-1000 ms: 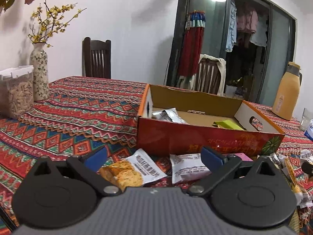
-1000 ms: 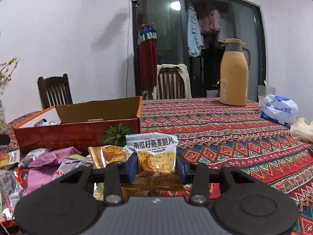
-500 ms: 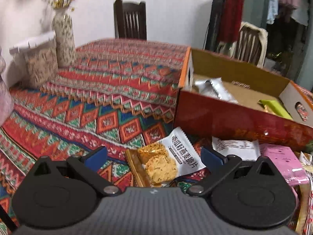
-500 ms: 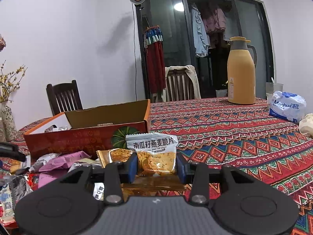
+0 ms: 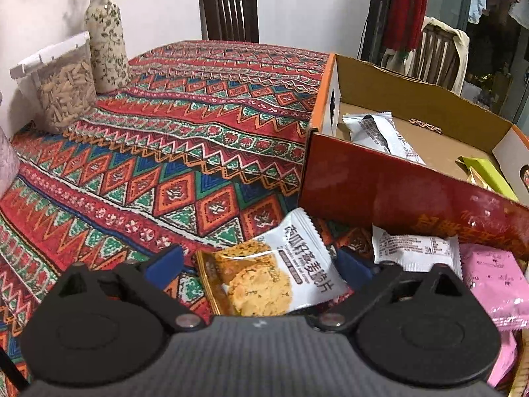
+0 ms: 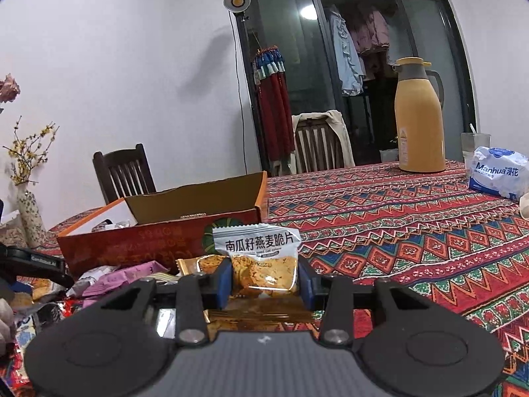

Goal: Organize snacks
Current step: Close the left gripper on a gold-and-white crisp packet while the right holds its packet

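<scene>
Left gripper (image 5: 256, 266) fingers closing around a cracker packet (image 5: 274, 278), untouched; right gripper (image 6: 263, 281) fingers clamp another packet (image 6: 261, 258).

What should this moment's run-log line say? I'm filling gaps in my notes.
left gripper: closing around oat crisp packet, not yet gripped | right gripper: shut on second oat crisp packet | box: open

I see white walls (image 6: 115, 66) and a dark wooden chair (image 5: 228, 8) at the far edge of the counter (image 5: 198, 106), which wears a red patterned cloth. A second chair (image 6: 317, 145), draped with pale cloth, stands before dark glass sliding doors (image 6: 363, 33); a ceiling light reflects there.
</scene>
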`<action>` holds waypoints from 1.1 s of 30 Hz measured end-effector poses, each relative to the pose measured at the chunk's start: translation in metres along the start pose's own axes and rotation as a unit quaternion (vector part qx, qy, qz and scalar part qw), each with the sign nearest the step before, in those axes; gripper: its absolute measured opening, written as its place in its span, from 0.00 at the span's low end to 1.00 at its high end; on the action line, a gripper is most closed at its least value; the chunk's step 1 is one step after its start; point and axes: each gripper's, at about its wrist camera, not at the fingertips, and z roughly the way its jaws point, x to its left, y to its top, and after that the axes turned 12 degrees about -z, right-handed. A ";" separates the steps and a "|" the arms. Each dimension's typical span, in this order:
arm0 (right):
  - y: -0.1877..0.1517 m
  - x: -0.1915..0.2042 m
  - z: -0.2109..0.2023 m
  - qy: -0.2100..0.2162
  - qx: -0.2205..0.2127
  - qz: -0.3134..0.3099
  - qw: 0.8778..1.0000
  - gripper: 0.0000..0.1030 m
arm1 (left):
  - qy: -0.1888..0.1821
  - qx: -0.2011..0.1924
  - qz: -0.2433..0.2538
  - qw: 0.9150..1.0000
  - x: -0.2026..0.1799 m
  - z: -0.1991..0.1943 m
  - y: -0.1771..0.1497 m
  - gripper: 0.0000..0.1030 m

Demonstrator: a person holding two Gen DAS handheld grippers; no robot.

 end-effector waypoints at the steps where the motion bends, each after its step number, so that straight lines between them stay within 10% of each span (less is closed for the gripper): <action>1: 0.000 0.000 0.000 0.001 -0.001 0.001 1.000 0.39 | -0.002 -0.004 0.007 1.000 -0.001 -0.002 -0.002 0.84; 33: -0.001 0.004 -0.001 -0.011 -0.002 0.001 1.000 0.39 | -0.070 -0.036 0.031 0.996 0.008 -0.024 -0.010 0.52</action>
